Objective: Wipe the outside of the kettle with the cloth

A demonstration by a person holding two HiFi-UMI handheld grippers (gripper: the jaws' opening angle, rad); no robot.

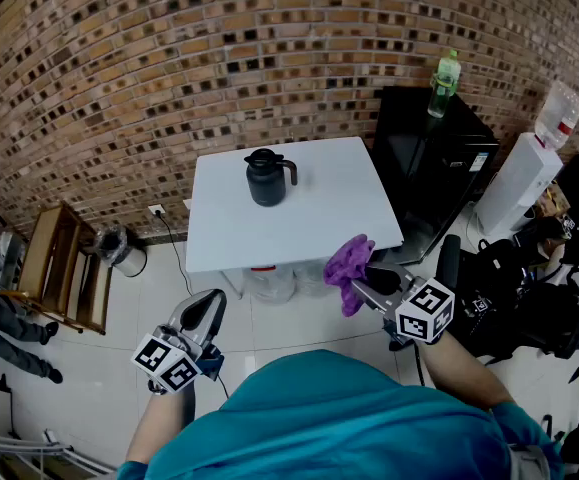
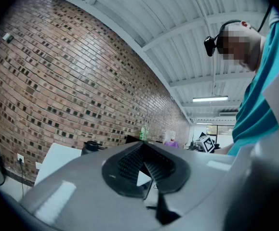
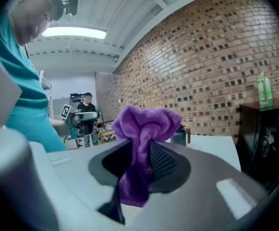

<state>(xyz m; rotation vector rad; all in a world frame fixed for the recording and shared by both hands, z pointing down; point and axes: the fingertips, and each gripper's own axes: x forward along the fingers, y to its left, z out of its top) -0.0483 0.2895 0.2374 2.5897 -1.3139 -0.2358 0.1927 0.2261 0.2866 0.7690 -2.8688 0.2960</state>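
Kettle: a dark kettle (image 1: 266, 178) with its lid on and its handle on the right. It stands upright on the white counter (image 1: 339, 208), toward the far left, and nothing touches it.
Kettle handling: it looks hard and smooth-walled, so it is probably slippery under fabric. It may slide or turn on the bare top if pushed from one side only. Its weight depends on how full it is, which is hidden. The handle looks like the soundest place to steady it.
Cloth: a purple cloth (image 3: 146, 138), soft and limp. It is bunched above the jaws, with a tail hanging below them. It is held in the air off the counter's near right corner, well apart from the kettle.
Cloth handling: it is light and will mould to a curved wall — the bunched end is the part to press on.
Right gripper: the right gripper (image 3: 141, 160) is clamped on the cloth about mid-length.
Left gripper: the left gripper (image 2: 144, 163) has its jaws together with nothing between them. It is held low at the near left, short of the counter.
Stage: wiping looks not yet begun, since cloth and kettle are apart.
Next move: probably carry the cloth far and left to the kettle's wall, with the free gripper bracing the handle.
Surroundings: a black cabinet (image 1: 439, 158) stands right of the counter with a green bottle (image 1: 445, 83) on top. A wooden shelf (image 1: 64, 263) stands on the floor at the left, and a brick wall runs behind.
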